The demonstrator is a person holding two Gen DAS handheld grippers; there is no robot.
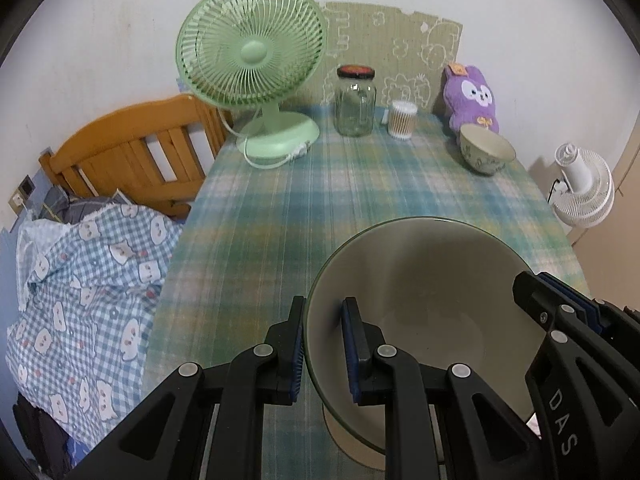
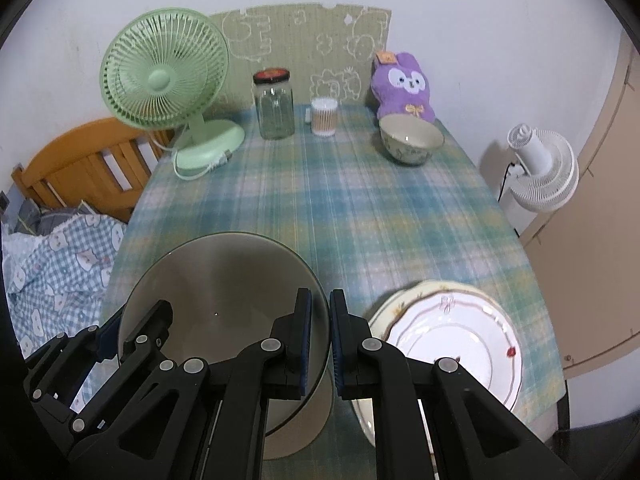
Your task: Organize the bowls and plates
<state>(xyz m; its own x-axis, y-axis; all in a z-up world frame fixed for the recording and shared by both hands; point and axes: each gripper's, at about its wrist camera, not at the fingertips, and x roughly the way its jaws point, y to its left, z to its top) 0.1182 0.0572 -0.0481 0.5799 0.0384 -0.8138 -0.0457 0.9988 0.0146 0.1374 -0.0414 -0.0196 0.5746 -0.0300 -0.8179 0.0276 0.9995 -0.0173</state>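
Observation:
A large grey-green bowl hangs tilted over the near end of the plaid table, its foot showing below. My left gripper is shut on its left rim, one pad inside and one outside. My right gripper is shut on the opposite rim in the same way. Each gripper also shows in the other's view: the right gripper and the left gripper. A stack of white plates lies just right of the bowl. A small patterned bowl stands at the far right.
At the back stand a green desk fan, a glass jar, a cup of cotton swabs and a purple plush toy. A bed with a checked quilt lies left of the table; a white fan is on the right.

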